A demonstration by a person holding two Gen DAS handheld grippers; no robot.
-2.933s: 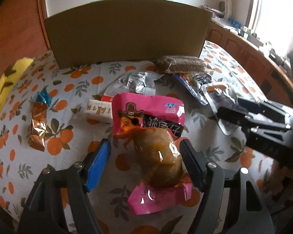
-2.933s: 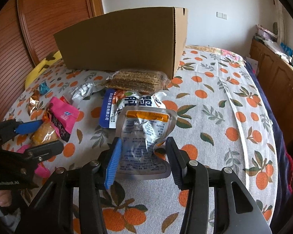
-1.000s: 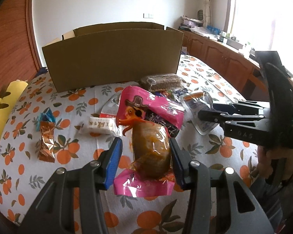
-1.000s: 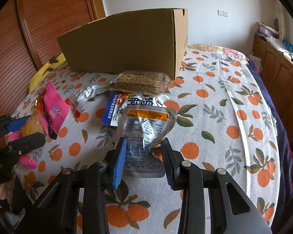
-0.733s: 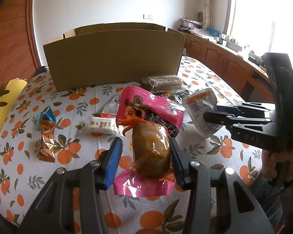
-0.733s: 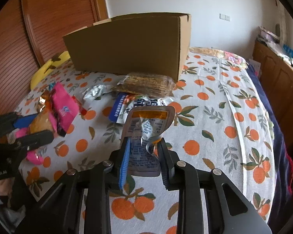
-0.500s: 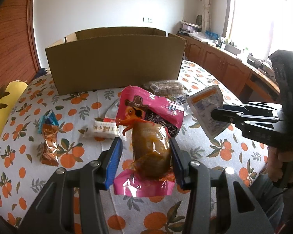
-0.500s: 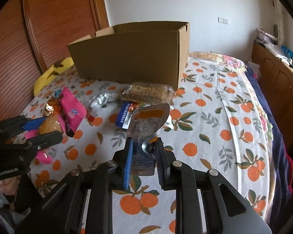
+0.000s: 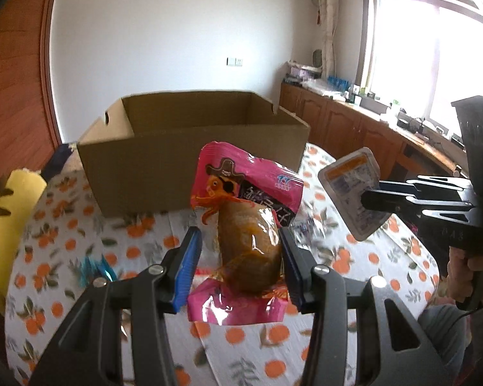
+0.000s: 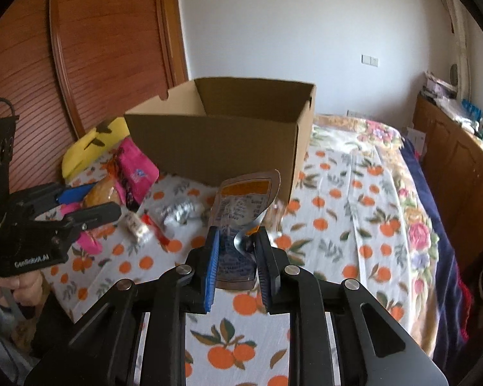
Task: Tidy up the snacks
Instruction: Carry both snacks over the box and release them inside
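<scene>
The floor of the open brown cardboard box [image 9: 190, 157] lies hidden behind its front wall. Loose wrappers on the orange-print bedspread [image 9: 354, 257] are smeared by blur, their print unreadable. The yellow plush toy [image 9: 6, 212] is cut by the picture's edge.

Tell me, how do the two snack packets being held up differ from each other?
The pink packet in the left gripper is bright, with a cartoon bird and a bulging brown lump inside; the silver pouch in the right gripper is flat, grey, with an orange band and small print. The pink packet fills wider-set jaws; the silver pouch is pinched nearly flat. Both are sealed, held off the cloth, facing the open cardboard box.
</scene>
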